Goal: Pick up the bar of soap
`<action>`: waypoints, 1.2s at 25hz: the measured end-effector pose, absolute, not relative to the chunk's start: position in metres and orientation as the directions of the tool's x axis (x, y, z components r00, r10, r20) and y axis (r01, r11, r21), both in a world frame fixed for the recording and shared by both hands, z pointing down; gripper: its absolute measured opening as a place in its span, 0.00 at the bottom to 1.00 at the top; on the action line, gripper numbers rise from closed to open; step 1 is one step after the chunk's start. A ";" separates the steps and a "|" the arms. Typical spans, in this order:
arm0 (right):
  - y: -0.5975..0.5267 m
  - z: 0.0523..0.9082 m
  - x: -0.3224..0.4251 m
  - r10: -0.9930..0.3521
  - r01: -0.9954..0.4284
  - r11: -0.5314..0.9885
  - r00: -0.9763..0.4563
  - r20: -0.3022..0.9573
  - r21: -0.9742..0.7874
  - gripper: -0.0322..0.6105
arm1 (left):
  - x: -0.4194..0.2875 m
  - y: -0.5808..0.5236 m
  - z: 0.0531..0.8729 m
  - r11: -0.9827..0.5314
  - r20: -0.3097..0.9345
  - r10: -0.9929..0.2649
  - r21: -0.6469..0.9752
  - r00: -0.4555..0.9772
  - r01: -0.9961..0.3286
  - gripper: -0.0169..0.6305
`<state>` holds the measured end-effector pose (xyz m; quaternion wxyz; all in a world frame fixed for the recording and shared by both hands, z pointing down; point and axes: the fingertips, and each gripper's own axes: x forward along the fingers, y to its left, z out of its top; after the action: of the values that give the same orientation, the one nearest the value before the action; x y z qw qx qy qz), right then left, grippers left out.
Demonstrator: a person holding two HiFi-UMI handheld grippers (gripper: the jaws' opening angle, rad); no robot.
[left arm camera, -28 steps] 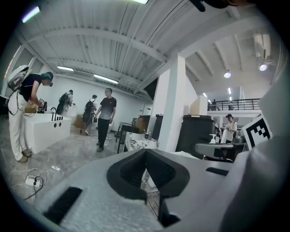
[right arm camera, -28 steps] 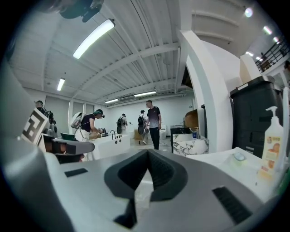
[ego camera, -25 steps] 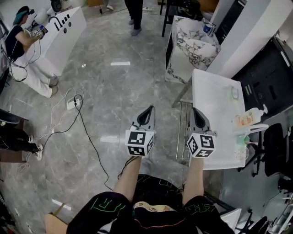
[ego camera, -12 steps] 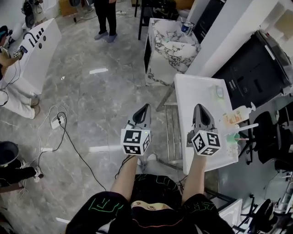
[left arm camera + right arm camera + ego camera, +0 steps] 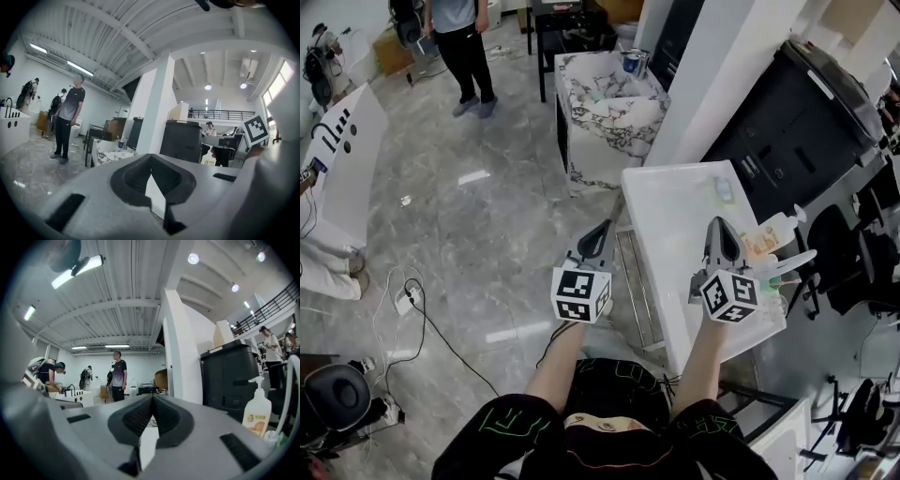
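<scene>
Clenched, empty: left gripper, right gripper; pale item on table, axis unreadable.

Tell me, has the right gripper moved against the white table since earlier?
Yes. The right gripper moved from the white table's left edge inward, toward the pump bottle.

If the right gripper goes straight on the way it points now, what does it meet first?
Probably the white pillar beyond the white table; the right gripper points level above the tabletop, but depth is unclear.
</scene>
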<state>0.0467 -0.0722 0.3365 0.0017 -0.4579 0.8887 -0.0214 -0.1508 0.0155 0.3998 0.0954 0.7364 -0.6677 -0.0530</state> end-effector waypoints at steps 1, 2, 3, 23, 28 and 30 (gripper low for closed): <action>-0.081 0.340 0.051 -0.826 -0.826 0.563 -0.564 0.020 -0.041 0.06 | -0.148 0.005 0.403 -0.109 0.055 -0.991 0.208 0.123 -0.972 0.04; -0.091 0.344 0.055 -0.836 -0.836 0.548 -0.549 0.026 -0.039 0.06 | -0.146 -0.007 0.407 -0.125 0.062 -0.988 0.206 0.140 -0.971 0.04; -0.103 0.348 0.058 -0.843 -0.844 0.536 -0.537 0.032 -0.035 0.06 | -0.144 -0.019 0.411 -0.138 0.070 -0.985 0.205 0.155 -0.969 0.04; -0.275 0.402 0.108 -0.926 -0.940 0.342 -0.335 0.174 0.006 0.06 | -0.061 -0.253 0.442 -0.448 0.231 -0.851 0.151 0.472 -0.881 0.04; -0.302 0.398 0.117 -0.924 -0.938 0.340 -0.321 0.207 0.067 0.06 | -0.037 -0.279 0.447 -0.489 0.256 -0.821 0.144 0.509 -0.860 0.04; -0.313 0.405 0.124 -0.921 -0.937 0.334 -0.301 0.246 0.103 0.06 | -0.025 -0.281 0.460 -0.508 0.280 -0.801 0.150 0.529 -0.848 0.04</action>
<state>0.1238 -0.3132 0.4051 -0.1312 -0.5764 0.8060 -0.0298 -0.0255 -0.2809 0.4598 0.1353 0.8639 -0.4772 0.0875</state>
